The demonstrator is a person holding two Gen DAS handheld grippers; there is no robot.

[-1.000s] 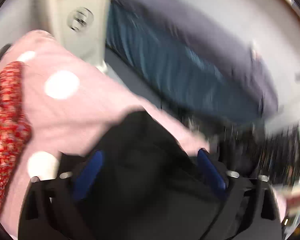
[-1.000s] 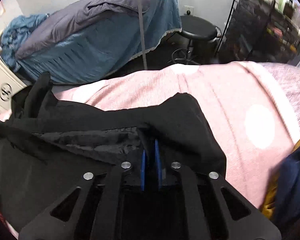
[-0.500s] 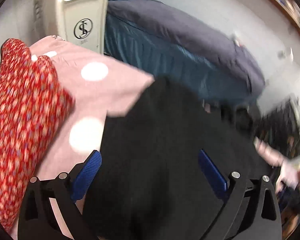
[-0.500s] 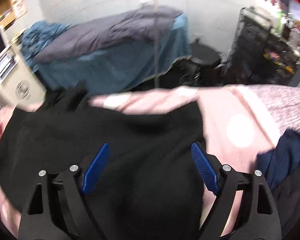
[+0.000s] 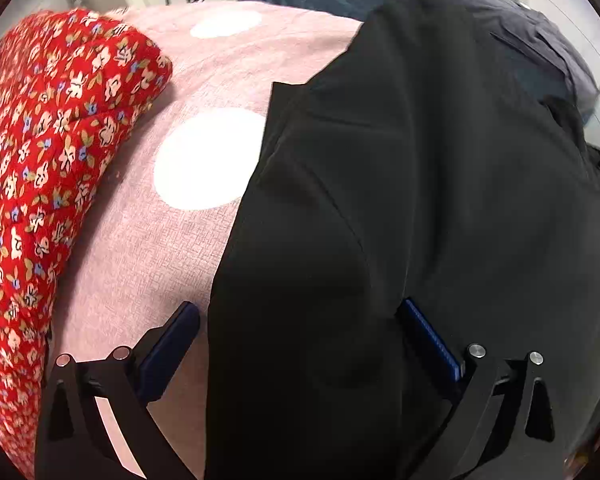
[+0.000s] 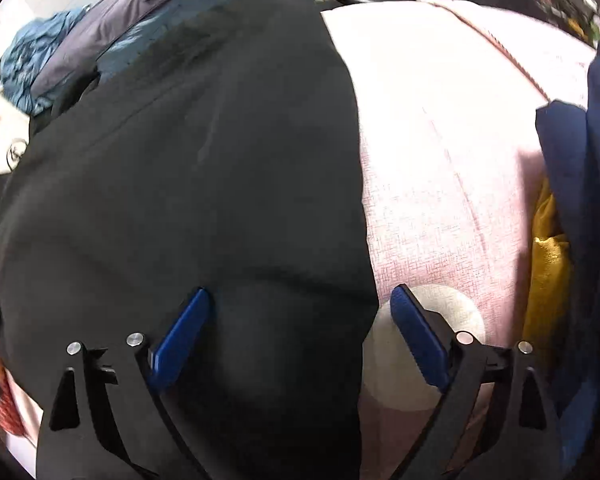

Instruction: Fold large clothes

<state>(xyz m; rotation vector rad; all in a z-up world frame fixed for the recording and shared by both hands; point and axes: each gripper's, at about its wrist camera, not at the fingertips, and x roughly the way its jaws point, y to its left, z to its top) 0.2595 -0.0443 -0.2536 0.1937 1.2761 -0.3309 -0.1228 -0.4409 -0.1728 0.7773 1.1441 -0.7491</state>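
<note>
The black garment (image 5: 420,200) lies spread on the pink spotted cover (image 5: 148,248), apparently one fold laid (more seem needed); the left gripper (image 5: 300,344) and right gripper (image 6: 300,336) gape apart, holding nothing.

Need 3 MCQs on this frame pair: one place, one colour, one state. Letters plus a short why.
1. Where does the red floral garment lie, in the left wrist view?
A) left of the black garment
B) on top of it
C) between the fingers

2. What colour is the cloth under the black garment?
A) green
B) pink with white dots
C) plain grey

3. What state is each hand-held gripper in?
A) both shut on fabric
B) left open, right shut
C) both open

Answers:
1 A: pink cloth shows between the two garments.
2 B: pink weave, with a white dot by the right fingers.
3 C: the left hand-held gripper and the right hand-held gripper show blue pads spread wide, clamping nothing.
</note>
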